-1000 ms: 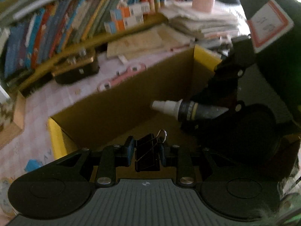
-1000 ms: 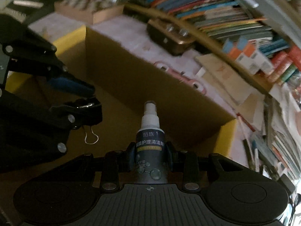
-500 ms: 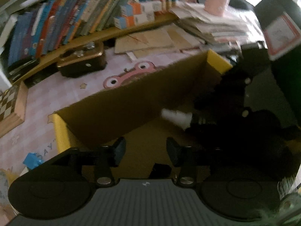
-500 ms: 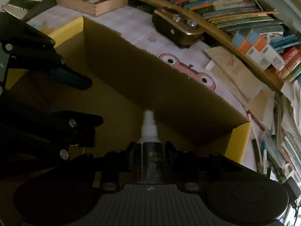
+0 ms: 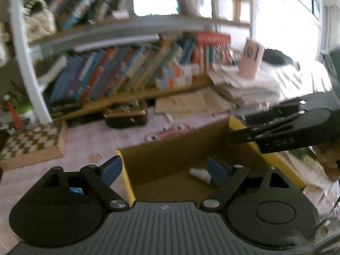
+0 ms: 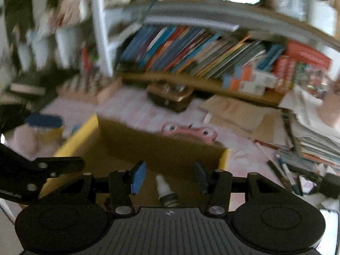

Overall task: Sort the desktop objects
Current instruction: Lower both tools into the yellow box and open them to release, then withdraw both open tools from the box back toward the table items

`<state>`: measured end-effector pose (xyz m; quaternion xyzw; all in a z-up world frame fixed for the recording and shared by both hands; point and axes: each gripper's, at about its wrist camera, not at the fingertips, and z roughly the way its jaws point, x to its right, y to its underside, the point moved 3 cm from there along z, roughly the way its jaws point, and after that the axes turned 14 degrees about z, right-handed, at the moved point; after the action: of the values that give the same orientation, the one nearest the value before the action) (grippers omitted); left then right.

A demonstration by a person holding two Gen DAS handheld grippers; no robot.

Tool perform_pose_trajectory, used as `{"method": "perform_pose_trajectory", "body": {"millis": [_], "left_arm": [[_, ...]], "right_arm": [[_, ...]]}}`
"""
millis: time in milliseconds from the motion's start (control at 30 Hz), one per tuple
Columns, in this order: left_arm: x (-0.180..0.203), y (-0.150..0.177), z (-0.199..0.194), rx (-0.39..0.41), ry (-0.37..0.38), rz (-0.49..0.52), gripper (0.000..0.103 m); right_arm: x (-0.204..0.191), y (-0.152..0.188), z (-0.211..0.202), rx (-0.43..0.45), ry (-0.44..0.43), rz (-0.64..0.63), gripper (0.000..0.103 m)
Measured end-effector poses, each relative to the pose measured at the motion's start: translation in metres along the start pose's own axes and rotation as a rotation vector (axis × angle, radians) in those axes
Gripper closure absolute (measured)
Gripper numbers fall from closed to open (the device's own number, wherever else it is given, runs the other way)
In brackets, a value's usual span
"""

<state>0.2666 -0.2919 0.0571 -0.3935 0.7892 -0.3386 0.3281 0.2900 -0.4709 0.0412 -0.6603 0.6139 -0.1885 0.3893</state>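
Observation:
A yellow-edged cardboard box (image 5: 124,170) (image 6: 76,140) stands on the pink desk mat. The dark spray bottle with a white nozzle (image 6: 165,191) lies inside it; its white tip shows in the left wrist view (image 5: 199,173). My left gripper (image 5: 163,171) is open and empty above the box's near left corner. My right gripper (image 6: 169,177) is open and empty above the bottle. The right gripper's arm (image 5: 286,131) shows at the right of the left wrist view. The binder clip is out of sight.
A row of books (image 5: 127,70) fills the shelf behind. A dark brown case (image 6: 170,97), a chessboard box (image 5: 31,144), a pink frog print (image 6: 189,132), loose card sheets (image 6: 238,112) and a paper stack (image 5: 248,87) lie around the box.
The left gripper opened and dropped the binder clip into the box; the right gripper opened and released the spray bottle. Both grippers have lifted up and back out of the box.

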Motion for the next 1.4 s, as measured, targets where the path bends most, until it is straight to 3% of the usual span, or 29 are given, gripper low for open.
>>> {"method": "perform_pose_trajectory", "body": {"millis": [233, 600, 1067, 1400], "left_arm": [[-0.013, 0.011, -0.057, 0.095, -0.101, -0.082, 0.007], [-0.016, 0.066, -0.109, 0.099, -0.206, -0.201, 0.004], [-0.021, 0.142, -0.134, 0.003, -0.154, -0.249, 0.004], [-0.03, 0.18, -0.149, -0.048, -0.074, -0.217, 0.004]], "right_arm": [[-0.004, 0.01, -0.054, 0.153, 0.024, 0.034, 0.051], [-0.013, 0.061, -0.097, 0.277, 0.146, 0.119, 0.038], [-0.06, 0.152, -0.098, 0.121, 0.249, 0.237, 0.037], [-0.119, 0.19, -0.093, 0.037, 0.248, 0.255, 0.035]]}}
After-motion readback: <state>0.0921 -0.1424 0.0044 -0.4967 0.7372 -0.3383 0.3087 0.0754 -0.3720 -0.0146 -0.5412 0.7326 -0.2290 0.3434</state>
